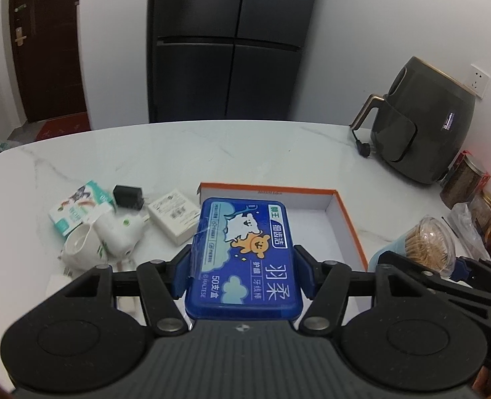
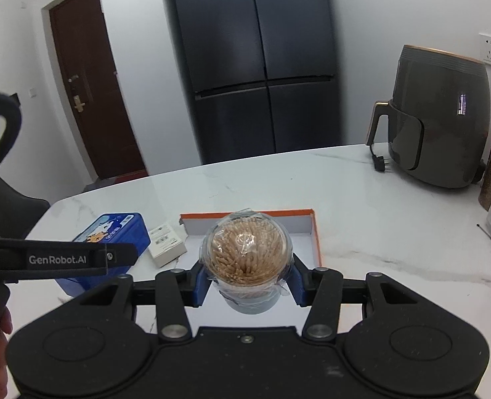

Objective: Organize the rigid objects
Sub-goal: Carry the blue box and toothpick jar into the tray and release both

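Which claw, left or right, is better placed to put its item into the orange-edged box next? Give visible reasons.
Probably the right claw: its toothpick jar hangs over the orange-edged box. The left claw holds the blue floss box at the box's near-left corner.

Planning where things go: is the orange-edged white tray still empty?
Empty: the orange-edged white cardboard tray shows only bare white floor; both held items hover above it.

A white marble-veined counter point(image 1: 245, 153) fills the near ground, with a dark four-door fridge point(image 1: 229, 43) standing against the white far wall point(image 1: 378, 16). To the far left a brown door point(image 1: 46, 43) with a brass lock opens onto a red mat point(image 1: 62, 126); at the right, a white wall socket point(image 1: 478, 79).
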